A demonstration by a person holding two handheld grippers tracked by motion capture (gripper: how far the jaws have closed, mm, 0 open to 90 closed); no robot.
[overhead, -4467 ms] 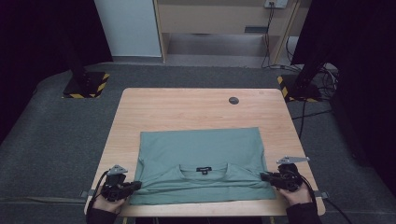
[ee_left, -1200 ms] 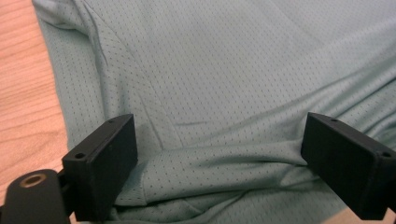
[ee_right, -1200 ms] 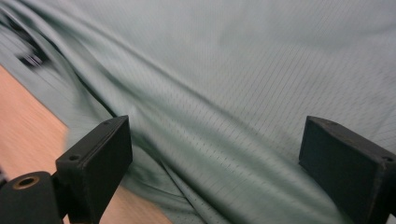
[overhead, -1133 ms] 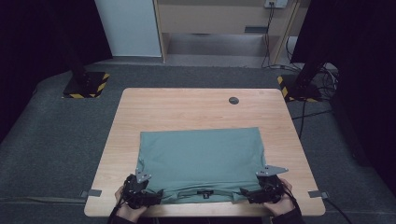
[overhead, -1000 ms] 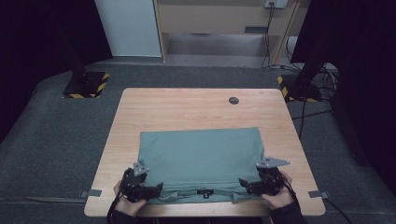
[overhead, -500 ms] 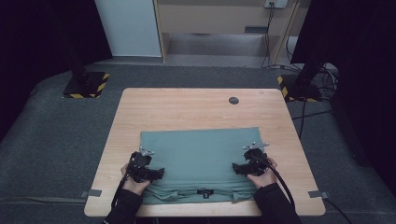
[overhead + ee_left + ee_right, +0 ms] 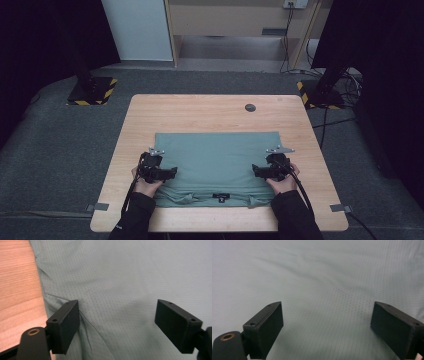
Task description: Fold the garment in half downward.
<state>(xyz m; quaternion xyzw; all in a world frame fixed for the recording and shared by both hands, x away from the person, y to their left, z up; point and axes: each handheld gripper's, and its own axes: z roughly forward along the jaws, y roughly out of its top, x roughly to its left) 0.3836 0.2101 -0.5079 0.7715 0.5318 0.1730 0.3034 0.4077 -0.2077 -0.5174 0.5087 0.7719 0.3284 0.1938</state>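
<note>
Green t-shirt (image 7: 217, 160) lies folded flat on the wooden table (image 7: 200, 114), near-centre, closer to the person's edge. Near edge is doubled over — a folded band runs along the front with a small black neck label (image 7: 220, 196) showing in the middle of it.

Left gripper (image 7: 167, 173) sits on the shirt's left side, jaws pointing inward toward the middle. Left gripper view: both black jaws spread wide, nothing between them but flat fabric; left jaw is just at the shirt's side edge, where a crease runs and bare table wood starts.

Right gripper (image 7: 256, 171) mirrors it on the shirt's right side, also pointing inward. Right gripper view: jaws spread wide over smooth mesh fabric, no pinch — a few soft ripples farther out.

Both hands are over the cloth, forearms in dark sleeves coming in from the near edge. Small round dark grommet (image 7: 250, 107) in the table top near the far edge, well apart from the shirt.
</note>
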